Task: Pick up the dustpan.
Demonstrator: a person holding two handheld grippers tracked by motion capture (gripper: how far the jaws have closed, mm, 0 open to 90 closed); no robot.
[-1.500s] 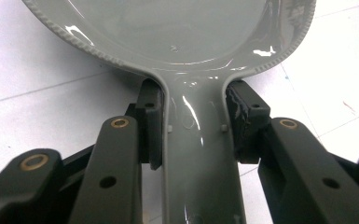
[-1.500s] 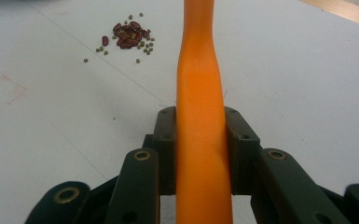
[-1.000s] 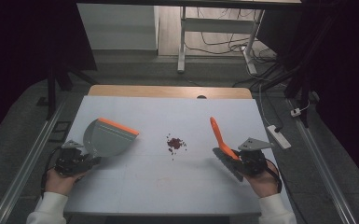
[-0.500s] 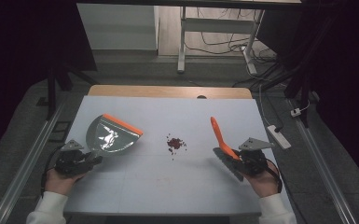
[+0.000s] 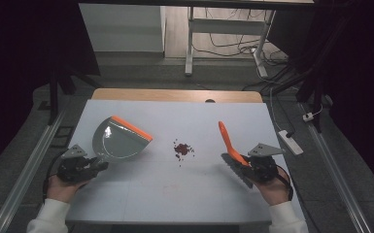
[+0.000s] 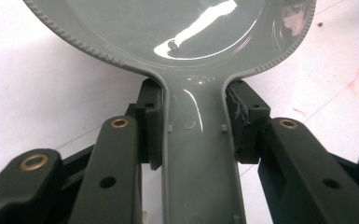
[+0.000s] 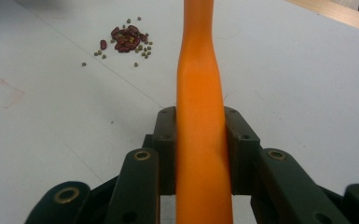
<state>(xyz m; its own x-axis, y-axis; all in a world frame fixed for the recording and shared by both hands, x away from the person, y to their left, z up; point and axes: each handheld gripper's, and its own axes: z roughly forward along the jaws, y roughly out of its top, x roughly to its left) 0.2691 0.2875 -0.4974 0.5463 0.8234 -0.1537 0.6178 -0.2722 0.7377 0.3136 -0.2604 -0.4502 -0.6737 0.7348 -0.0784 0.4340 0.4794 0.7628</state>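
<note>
White tabletop [image 5: 141, 194] under me, wooden strip along the far edge, dark room around it, cables on the floor beyond

Left gripper [image 5: 93, 166]: I read its jaws clamped on the grey handle of the dustpan [image 5: 118, 142]. In the left gripper view both pads press the handle's sides just below where it widens into the pan [image 6: 193, 140]. Pan is grey with an orange lip; lip points away from me and to the right, toward the table's middle. Pan looks tipped, open face toward the camera. Inside: glossy, only glare reflections, can't make out any contents. Left hand [image 5: 63, 187] sits at the near left of the table

Right gripper [image 5: 245, 165]: jaws closed on the orange handle of the brush [image 5: 229, 143]. Right gripper view shows the handle [image 7: 200, 116] squeezed between both pads, running straight ahead. From the high view, the handle slants up and away, the grey bristle end sits low, near the gripper

Small pile of beans [image 5: 182, 149] lies on the bare table between the two tools: dark red ones bunched, small greenish ones scattered round them [image 7: 127, 38]. Pile is apart from both dustpan lip and brush, a bit nearer the brush
</note>
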